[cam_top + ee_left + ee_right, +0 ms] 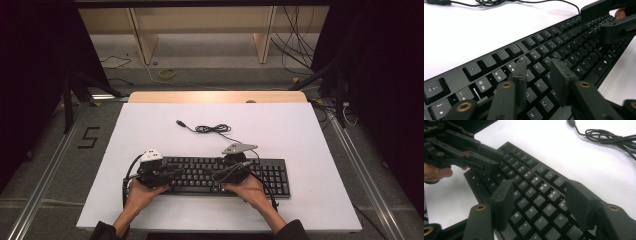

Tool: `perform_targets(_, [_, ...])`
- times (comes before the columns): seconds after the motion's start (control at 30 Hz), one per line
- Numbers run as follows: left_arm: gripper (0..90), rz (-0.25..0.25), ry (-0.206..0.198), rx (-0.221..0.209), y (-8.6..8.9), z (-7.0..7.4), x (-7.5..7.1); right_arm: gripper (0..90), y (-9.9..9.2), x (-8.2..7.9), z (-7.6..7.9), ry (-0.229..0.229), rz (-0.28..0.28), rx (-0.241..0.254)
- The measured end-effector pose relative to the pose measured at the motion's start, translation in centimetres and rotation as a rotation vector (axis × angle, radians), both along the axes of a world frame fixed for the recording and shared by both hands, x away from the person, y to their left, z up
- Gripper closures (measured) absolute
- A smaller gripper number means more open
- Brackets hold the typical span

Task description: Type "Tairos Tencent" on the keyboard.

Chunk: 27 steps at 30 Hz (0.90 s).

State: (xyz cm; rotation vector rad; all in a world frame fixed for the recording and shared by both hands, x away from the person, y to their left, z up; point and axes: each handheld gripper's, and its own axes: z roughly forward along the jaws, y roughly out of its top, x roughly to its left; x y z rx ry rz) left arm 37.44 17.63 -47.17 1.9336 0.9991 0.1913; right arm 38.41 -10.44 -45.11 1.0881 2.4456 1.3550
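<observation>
Keyboard (225, 176) lies flat along the near half of the white table (150, 120), its long side facing the person, so both hands can come at it from the near edge. Its cable (212, 129) runs off the far side and lies in a loose coil on the table beyond it, well out of the way.

Left gripper (176, 173) hovers over the left part of the keys, angled inward toward the middle. In its own view the jaws stand a little apart with nothing between them, poised above the letter rows near the left-hand home keys; whether a tip touches a key cannot be told. Right gripper (212, 176) hangs over the middle-right letter keys, also turned inward, its jaws spread wider and empty.

Each hand (142, 192) grips its tool from behind and low, wrists near the table edge, much as for typing. That posture suits poking single keys with a jaw tip rather than lifting the board: neither pair of jaws straddles an edge of the case, and both point down at the key tops.
</observation>
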Motion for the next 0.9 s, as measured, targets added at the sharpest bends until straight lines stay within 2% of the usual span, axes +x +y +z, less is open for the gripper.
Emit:
perform_targets(0.37, [88.3,-0.028,0.000,0.075,-1.3,-0.3,0.6,36.0,0.0,0.0,0.1,-0.002,-0.002,0.000])
perform_targets(0.67, [89.3,-0.011,0.010,0.094,-1.3,-0.6,1.2,36.2,0.1,0.0,0.1,-0.001,0.003,-0.002])
perform_targets(0.9, [89.3,-0.016,0.019,0.111,-1.6,-0.9,1.4,36.4,0.1,-0.1,0.1,0.000,0.002,-0.003])
